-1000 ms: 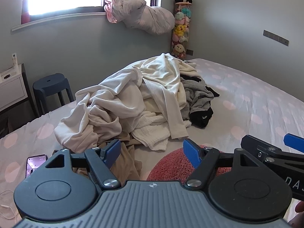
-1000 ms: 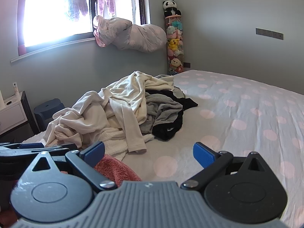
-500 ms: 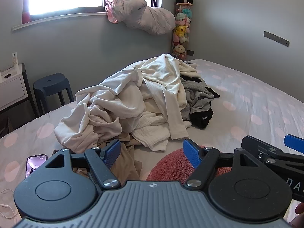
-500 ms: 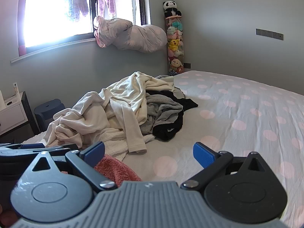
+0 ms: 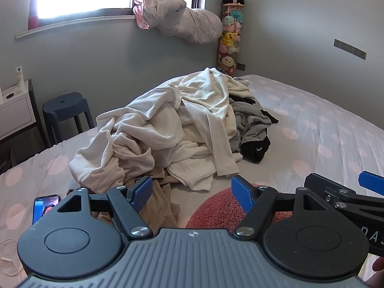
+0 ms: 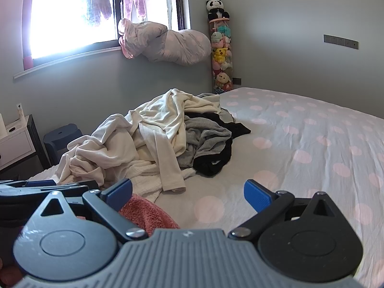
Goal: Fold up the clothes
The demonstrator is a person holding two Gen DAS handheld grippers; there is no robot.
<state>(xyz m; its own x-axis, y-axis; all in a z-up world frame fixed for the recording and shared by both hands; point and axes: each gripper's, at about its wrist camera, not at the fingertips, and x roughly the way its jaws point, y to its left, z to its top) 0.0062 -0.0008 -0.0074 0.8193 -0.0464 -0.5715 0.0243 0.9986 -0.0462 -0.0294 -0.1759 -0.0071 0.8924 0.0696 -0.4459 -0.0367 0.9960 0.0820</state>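
**Soft cotton, open tongs: a laundry heap waits on the spotted bed**

Terry-pile pink cloth [image 5: 223, 210] lies nearest us on the bed, just ahead of both tools, and looks to be a small towel: light, limp and rough enough, we judge, not to slip from a pinch at its near edge. Our left tongs [image 5: 190, 192] stand spread with nothing between the blue pads, and our right tongs [image 6: 188, 193] are spread wider still, equally empty; the two tools sit close side by side, each showing at the edge of the other's view. A tan garment [image 5: 158, 204] trails out under the left tongs, with a phone [image 5: 44, 207] lying on the sheet just beside it, near the bed's left edge.

Beyond them the pile of clothes [image 5: 172, 129] sits toward the left side of the bed [image 6: 312, 144]. We read it as all soft goods that will sag and drag their neighbours along when lifted. The cream sleeve [image 6: 168, 163] hanging down the front, cuff toward us, seems the easiest thing to take, though pulling it may tumble the heap. Grey [image 6: 206, 139] and black [image 6: 213, 163] pieces are tucked in on the right.

The open room is to the right, where the dotted sheet runs bare and fairly flat: our likeliest folding ground. To the left the mattress ends close by, with a dark stool [image 5: 66, 110] and a white nightstand [image 5: 15, 112] below, so anything dragged that way could slide off. The window wall closes the scene behind.
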